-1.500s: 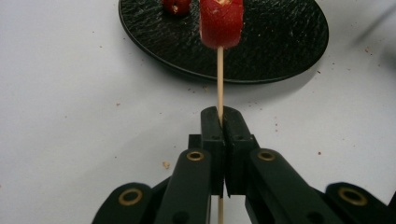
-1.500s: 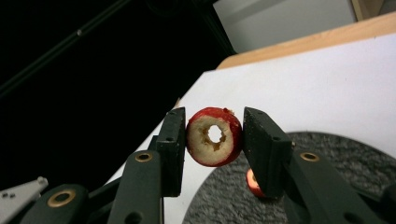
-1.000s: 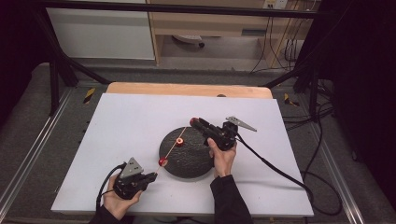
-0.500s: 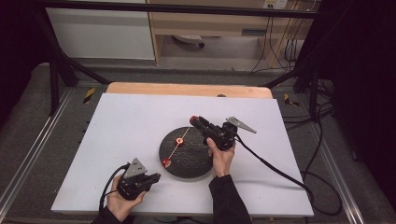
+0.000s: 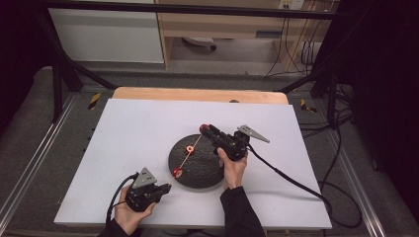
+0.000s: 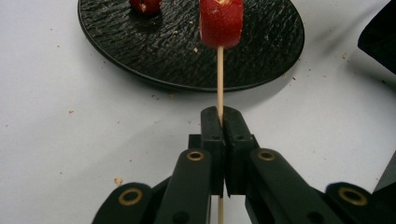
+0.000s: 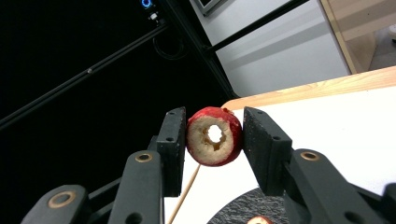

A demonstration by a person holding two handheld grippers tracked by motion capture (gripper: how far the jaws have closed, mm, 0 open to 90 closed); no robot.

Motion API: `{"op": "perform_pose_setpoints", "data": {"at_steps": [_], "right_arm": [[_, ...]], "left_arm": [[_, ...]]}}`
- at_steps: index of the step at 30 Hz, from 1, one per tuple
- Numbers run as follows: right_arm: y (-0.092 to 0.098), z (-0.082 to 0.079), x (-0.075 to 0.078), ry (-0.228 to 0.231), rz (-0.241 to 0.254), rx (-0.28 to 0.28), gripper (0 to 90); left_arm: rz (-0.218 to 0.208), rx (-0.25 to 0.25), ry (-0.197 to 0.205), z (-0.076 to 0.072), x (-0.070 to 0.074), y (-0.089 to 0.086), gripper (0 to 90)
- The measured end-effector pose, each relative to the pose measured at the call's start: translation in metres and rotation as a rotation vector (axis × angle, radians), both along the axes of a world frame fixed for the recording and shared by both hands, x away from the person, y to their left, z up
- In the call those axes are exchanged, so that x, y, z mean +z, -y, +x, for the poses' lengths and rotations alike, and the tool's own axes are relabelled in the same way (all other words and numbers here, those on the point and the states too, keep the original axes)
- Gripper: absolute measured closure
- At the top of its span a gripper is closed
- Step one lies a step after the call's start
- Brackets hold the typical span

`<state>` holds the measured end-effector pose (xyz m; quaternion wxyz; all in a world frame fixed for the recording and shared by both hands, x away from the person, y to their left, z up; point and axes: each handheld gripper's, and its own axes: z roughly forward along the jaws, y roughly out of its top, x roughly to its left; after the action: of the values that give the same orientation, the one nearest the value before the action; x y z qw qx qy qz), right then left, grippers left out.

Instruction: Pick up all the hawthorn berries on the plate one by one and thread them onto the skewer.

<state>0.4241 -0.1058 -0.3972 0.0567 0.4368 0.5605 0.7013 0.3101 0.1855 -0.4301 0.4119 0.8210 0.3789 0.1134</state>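
A black round plate point(image 5: 207, 173) lies on the white table. My left gripper point(image 5: 166, 188) rests at the plate's near left and is shut on the end of a thin wooden skewer point(image 6: 219, 79), which slants up over the plate with a red fruit piece point(image 6: 221, 21) threaded on it. A second red piece point(image 6: 144, 4) lies on the plate. My right gripper point(image 5: 204, 130) hovers over the plate's far edge, shut on a cored red fruit ring point(image 7: 215, 135), whose hole faces the camera. The skewer point(image 7: 187, 191) ends just under that ring.
White sheet point(image 5: 123, 133) covers the table, with a wooden edge strip point(image 5: 197, 95) at the back. The right gripper's cable point(image 5: 286, 177) trails across the sheet to the right. Black frame legs and cables stand beyond the table.
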Motion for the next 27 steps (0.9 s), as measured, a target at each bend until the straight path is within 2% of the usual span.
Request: {"op": "perform_pose_setpoints", "data": {"at_steps": [10, 22, 27], "right_arm": [[-0.002, -0.001, -0.003, -0.003, -0.008, 0.005, 60.9], [-0.007, -0.004, -0.01, -0.011, -0.011, 0.016, 61.0], [-0.009, -0.005, -0.012, -0.014, -0.012, 0.019, 61.0]], "left_arm": [[-0.012, 0.004, -0.01, 0.0, -0.001, 0.003, 88.4], [-0.078, 0.043, -0.042, -0.001, -0.001, 0.01, 88.4], [-0.072, 0.046, -0.047, -0.001, -0.002, 0.012, 88.5]]}}
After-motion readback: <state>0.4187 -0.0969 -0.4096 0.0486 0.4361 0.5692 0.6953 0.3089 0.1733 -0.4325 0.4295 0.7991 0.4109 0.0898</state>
